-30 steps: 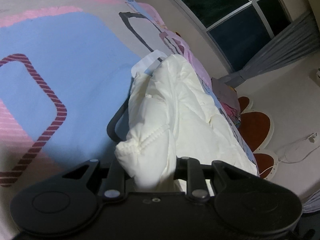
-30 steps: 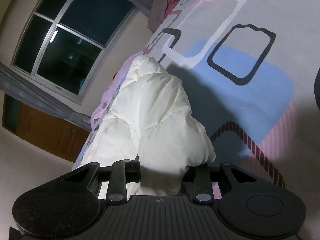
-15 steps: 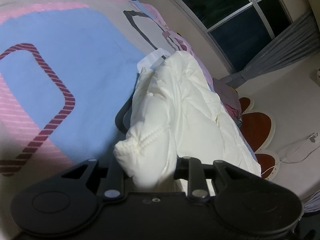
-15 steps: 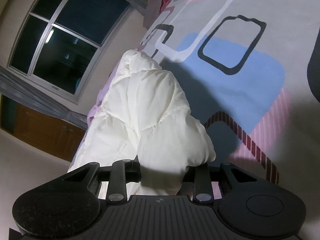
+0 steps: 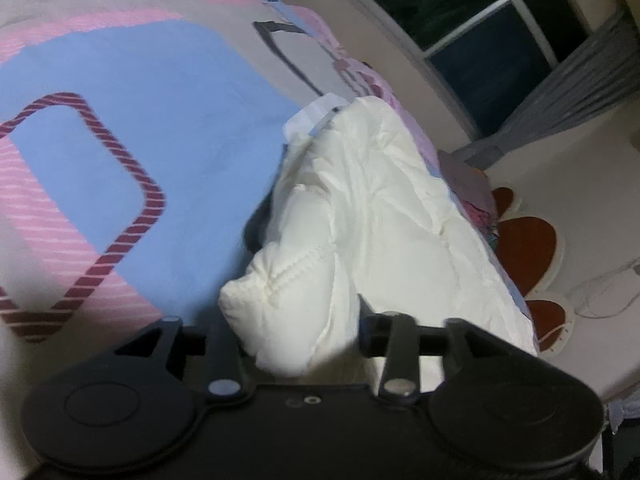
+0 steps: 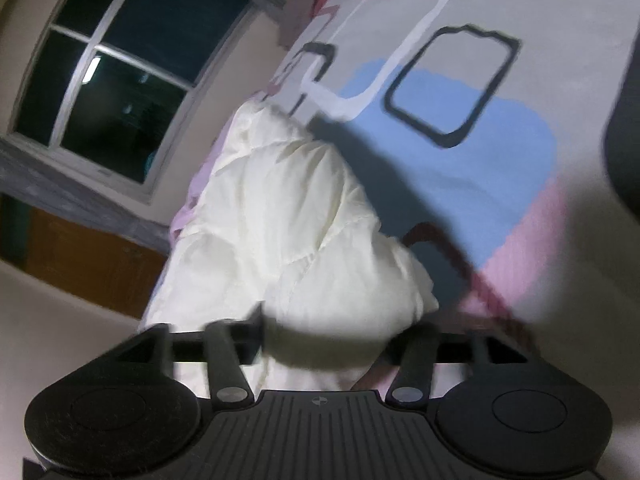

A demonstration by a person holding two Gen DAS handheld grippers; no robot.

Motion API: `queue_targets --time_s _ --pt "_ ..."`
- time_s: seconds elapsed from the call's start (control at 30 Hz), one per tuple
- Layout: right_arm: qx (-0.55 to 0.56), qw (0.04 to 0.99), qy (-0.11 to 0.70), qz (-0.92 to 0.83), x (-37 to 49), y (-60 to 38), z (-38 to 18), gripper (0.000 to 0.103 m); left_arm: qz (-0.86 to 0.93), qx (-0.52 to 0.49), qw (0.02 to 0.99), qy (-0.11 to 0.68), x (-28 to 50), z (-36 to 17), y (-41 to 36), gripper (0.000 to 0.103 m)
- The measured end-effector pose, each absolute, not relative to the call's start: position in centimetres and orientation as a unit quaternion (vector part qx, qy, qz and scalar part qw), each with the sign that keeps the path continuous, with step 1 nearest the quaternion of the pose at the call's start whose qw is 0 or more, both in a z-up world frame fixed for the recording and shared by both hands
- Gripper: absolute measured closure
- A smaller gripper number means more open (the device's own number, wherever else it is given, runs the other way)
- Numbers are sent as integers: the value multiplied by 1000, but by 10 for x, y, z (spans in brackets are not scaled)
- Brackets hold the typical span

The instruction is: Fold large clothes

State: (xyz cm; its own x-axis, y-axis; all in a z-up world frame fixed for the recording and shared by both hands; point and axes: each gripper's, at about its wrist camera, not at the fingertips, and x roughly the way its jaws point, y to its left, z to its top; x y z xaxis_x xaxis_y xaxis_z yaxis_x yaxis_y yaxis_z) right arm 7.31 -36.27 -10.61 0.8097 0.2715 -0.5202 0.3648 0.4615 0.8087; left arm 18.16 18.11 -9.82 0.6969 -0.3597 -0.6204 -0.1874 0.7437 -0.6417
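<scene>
A cream-white quilted puffer jacket (image 5: 376, 216) lies bunched along the edge of a bed with a pink, blue and grey patterned cover (image 5: 132, 128). My left gripper (image 5: 296, 344) is shut on a stitched fold of the jacket, which bulges out between the fingers. In the right wrist view the same jacket (image 6: 288, 224) runs away from the camera, and my right gripper (image 6: 328, 336) is shut on its near puffy end. The fingertips of both grippers are hidden by fabric.
A dark window (image 5: 472, 28) with grey curtains (image 5: 568, 92) stands beyond the bed. A red and cream floor mat (image 5: 528, 240) and a white cable (image 5: 600, 292) lie on the floor. A pile of pink and grey clothes (image 5: 472, 192) sits at the bed's far end. A wooden cabinet (image 6: 92, 260) stands under the window.
Both grippers have moved with the jacket still gripped; the views have shifted and blurred, and the jacket's held ends have shifted a little over the bed cover.
</scene>
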Motion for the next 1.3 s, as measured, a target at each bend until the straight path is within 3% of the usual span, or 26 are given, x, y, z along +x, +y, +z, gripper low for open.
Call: queue_targets --time_s 0.13,0.2,0.3,0.4,0.43,0.47,0.97,1.03,1.3 --pt "528 794 300 -31 62 -376 -106 38 -37 -360 849 385 175 -97 185 44" --pt "528 795 297 -36 55 -381 -102 38 -31 -358 850 385 171 -94 185 31" --pt "515 808 282 -48 42 -388 -92 38 -15 -355 854 380 159 -87 186 23" --pt "481 835 263 -48 30 -390 -73 42 -16 -361 857 367 143 -81 187 24" --pt "465 844 262 -46 28 -390 -67 58 -18 -362 860 360 138 -79 186 25" --pt "451 852 263 -43 26 -388 -61 60 -18 -362 862 355 133 -76 185 25" --pt "315 915 254 -3 55 -323 -12 62 -39 -370 853 366 161 -91 171 33" --pt "296 918 265 -3 68 -312 -8 94 -42 -376 851 363 168 -94 173 33" --pt "243 922 299 23 112 -263 -4 94 -52 -404 840 360 186 -108 189 43"
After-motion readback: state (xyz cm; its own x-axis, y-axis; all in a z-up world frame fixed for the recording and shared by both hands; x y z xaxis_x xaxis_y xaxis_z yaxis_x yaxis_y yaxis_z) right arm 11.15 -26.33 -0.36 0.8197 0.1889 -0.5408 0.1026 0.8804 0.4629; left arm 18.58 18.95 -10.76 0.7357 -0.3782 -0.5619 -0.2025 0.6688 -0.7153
